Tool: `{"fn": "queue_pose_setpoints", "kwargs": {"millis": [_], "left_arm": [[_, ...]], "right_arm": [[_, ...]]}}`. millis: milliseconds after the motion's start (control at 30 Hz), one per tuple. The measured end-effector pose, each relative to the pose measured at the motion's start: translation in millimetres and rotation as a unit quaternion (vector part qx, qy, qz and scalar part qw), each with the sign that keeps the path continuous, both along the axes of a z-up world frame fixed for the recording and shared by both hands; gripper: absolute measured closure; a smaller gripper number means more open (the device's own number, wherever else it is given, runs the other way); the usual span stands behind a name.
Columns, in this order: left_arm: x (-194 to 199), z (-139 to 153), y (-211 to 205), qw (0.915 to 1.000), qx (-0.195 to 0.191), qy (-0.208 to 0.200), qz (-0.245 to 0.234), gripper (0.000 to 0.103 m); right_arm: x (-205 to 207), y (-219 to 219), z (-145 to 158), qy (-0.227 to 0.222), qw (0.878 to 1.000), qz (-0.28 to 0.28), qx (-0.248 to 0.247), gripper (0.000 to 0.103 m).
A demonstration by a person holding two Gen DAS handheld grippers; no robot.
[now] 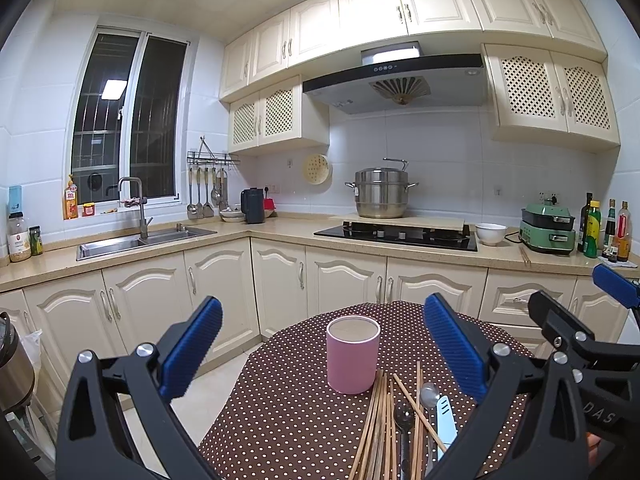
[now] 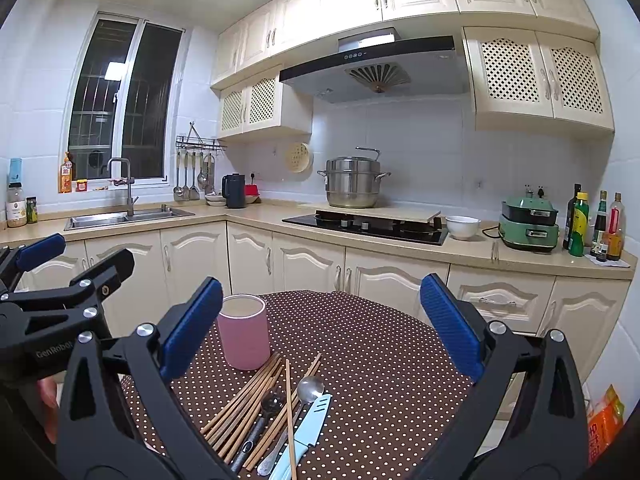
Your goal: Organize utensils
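Left view: my left gripper [image 1: 322,346] hangs wide open and empty above the dotted table [image 1: 280,400], pink cup [image 1: 353,354] upright between its fingers. Right view: my right gripper [image 2: 322,326], equally wide, over chopsticks [image 2: 244,404], spoon [image 2: 308,390] and knife [image 2: 310,424] beside the cup.

My right hand-held gripper [image 2: 320,332] hangs wide apart above the polka-dot worktop [image 2: 380,344], gripping nothing. A pink cup [image 2: 243,332] stands upright just behind a loose heap of wooden chopsticks [image 2: 244,404], a black spoon [image 2: 264,412], a steel spoon [image 2: 304,396] and a pale blue knife [image 2: 310,424]. My left hand-held gripper [image 2: 68,256] shows at the left edge.
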State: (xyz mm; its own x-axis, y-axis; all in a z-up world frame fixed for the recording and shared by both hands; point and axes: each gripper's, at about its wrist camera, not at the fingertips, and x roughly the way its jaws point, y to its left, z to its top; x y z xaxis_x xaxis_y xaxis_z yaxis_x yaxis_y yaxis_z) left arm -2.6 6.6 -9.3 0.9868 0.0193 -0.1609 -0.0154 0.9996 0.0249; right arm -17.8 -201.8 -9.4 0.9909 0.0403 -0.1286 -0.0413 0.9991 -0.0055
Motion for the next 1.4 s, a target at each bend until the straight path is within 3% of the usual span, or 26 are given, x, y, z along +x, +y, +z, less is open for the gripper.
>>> {"fn": "queue_pose_setpoints", "kwargs": {"millis": [633,800,867,933,1033,1100,1167,1233,1267,1400], "left_arm": [[20.7,-9.7,-0.8,0.9994,0.0,0.036,-0.001,0.004],[40.7,-18.2,-2.4,0.9971,0.009,0.073,-0.019,0.004],[56.8,-25.3,-1.7,0.9929,0.011,0.111,-0.042,0.004],[76.3,-34.7,0.8,0.985,0.007,0.163,-0.055,0.004],[107.8,-55.4,10.8,0.9665,-0.021,0.24,-0.088,0.004],[129.8,-77.1,16.7,0.9475,-0.037,0.302,-0.099,0.004],[140.6,-91.5,19.7,0.9372,-0.043,0.326,-0.115,0.004],[157.2,-114.2,20.5,0.9199,-0.043,0.37,-0.124,0.005],[161.7,-122.2,18.4,0.9163,-0.039,0.378,-0.127,0.009],[186.3,-156.5,9.3,0.8835,-0.026,0.442,-0.153,0.03]], "right_arm": [[16.4,0.1,-7.9,0.031,1.0,0.0,-0.001,0.006],[28.6,0.7,-17.1,0.06,0.998,-0.005,-0.004,0.006],[35.5,-5.7,-22.3,0.077,0.997,-0.002,0.013,0.006],[43.1,-14.9,-28.6,0.1,0.994,-0.011,0.037,0.006],[57.8,-23.9,-38.7,0.143,0.988,-0.018,0.049,0.006],[70.4,-26.4,-51.1,0.181,0.982,-0.025,0.042,0.006],[79.6,-26.8,-64.9,0.209,0.977,-0.027,0.032,0.006],[85.0,-26.9,-77.9,0.231,0.972,-0.025,0.029,0.006],[87.9,-27.5,-84.5,0.243,0.969,-0.025,0.028,0.006],[94.9,-29.7,-102.3,0.267,0.963,-0.029,0.026,0.006]]}}
